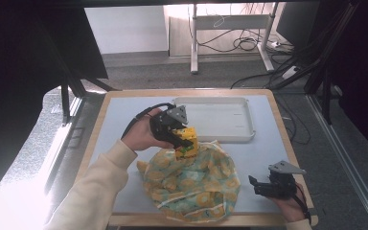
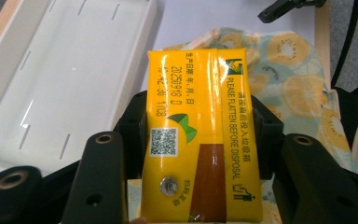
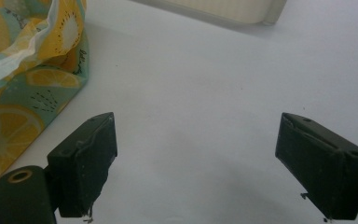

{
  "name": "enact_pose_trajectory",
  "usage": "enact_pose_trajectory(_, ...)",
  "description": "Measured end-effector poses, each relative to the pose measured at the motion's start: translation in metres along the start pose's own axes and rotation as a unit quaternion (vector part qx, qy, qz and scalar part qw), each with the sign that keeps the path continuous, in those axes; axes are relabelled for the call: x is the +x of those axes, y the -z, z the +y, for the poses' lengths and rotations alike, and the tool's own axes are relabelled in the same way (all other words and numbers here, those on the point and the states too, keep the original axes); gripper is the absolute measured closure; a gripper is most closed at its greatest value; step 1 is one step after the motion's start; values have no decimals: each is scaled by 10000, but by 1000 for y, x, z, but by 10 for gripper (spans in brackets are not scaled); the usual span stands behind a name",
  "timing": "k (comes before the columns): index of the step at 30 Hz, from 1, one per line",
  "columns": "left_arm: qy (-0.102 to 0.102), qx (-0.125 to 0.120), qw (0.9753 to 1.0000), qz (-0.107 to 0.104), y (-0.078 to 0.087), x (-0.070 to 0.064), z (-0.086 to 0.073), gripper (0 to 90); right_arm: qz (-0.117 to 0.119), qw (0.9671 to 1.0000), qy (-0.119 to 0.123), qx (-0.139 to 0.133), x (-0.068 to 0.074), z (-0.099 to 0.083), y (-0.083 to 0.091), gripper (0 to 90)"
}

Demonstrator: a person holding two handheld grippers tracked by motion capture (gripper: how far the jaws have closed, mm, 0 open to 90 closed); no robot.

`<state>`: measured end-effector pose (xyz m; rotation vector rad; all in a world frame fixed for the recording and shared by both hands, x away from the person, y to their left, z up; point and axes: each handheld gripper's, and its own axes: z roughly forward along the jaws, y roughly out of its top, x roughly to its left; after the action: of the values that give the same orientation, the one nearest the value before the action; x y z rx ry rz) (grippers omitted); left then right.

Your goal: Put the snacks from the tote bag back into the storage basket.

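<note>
Left gripper (image 1: 181, 135): held above the middle of the tabletop (image 1: 124, 120), jaws clamped on either side of a yellow drink carton (image 1: 187, 141). In the left gripper view the carton (image 2: 200, 135) stands between the two black jaws, printed face to the camera, with a foil straw spot near its lower end.

Cloth bag (image 1: 191, 179): lemon-patterned, crumpled, lying toward the near edge of the tabletop, directly beneath and in front of the carton; whether the carton touches it cannot be told.

White tray (image 1: 220, 120): shallow, at the far edge of the tabletop, just beyond the carton.

Right gripper (image 1: 268, 187): near the near right corner of the tabletop, beside the bag, jaws wide apart and holding nothing, over bare surface.
</note>
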<state>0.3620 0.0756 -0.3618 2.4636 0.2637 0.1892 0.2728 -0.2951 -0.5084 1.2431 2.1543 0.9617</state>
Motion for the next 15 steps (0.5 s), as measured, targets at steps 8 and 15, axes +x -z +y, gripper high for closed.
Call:
enact_pose_trajectory(8,86,-15,10000,-21,-3,13,0,524,4,10000,-21,11,0,0,0,128)
enact_pose_trajectory(15,109,-18,9999,-18,-3,20,3,524,-8,10000,-32,-2,-1,-1,1,128)
